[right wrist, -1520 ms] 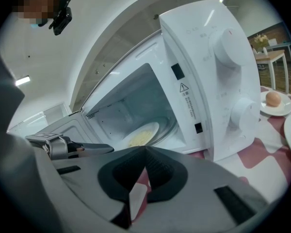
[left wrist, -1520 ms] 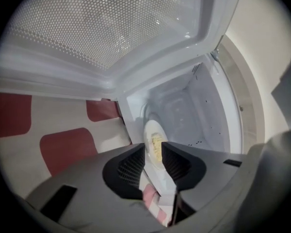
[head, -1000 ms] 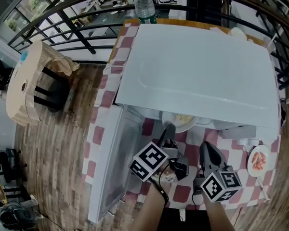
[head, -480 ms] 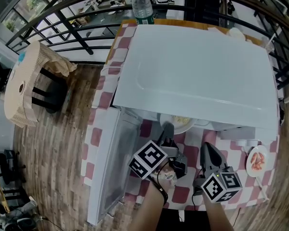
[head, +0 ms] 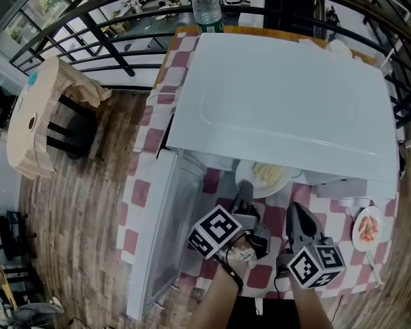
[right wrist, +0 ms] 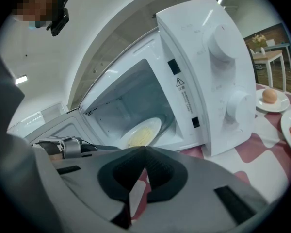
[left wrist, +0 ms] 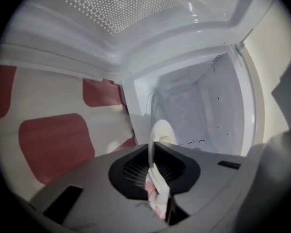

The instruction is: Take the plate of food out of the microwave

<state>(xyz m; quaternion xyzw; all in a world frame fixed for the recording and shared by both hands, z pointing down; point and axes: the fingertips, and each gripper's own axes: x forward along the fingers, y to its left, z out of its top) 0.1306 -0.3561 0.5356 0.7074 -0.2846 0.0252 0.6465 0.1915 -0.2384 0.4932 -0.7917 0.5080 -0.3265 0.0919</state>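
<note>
The grasp is the step in hand: the left gripper (head: 242, 186) has just been closing its jaws, and they now pinch the near rim of the plate of food (head: 270, 175), which sits at the mouth of the open microwave (head: 281, 101). The right gripper (head: 294, 208) hovers just to the right, its jaws together on nothing. The next move, I judge, calls for a slow, level pull toward the near side, clear of the door (head: 163, 238) at left.

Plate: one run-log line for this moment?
plate: at microwave mouth, door open | left gripper: jaws just closed on plate rim | right gripper: shut, empty, off the plate
</note>
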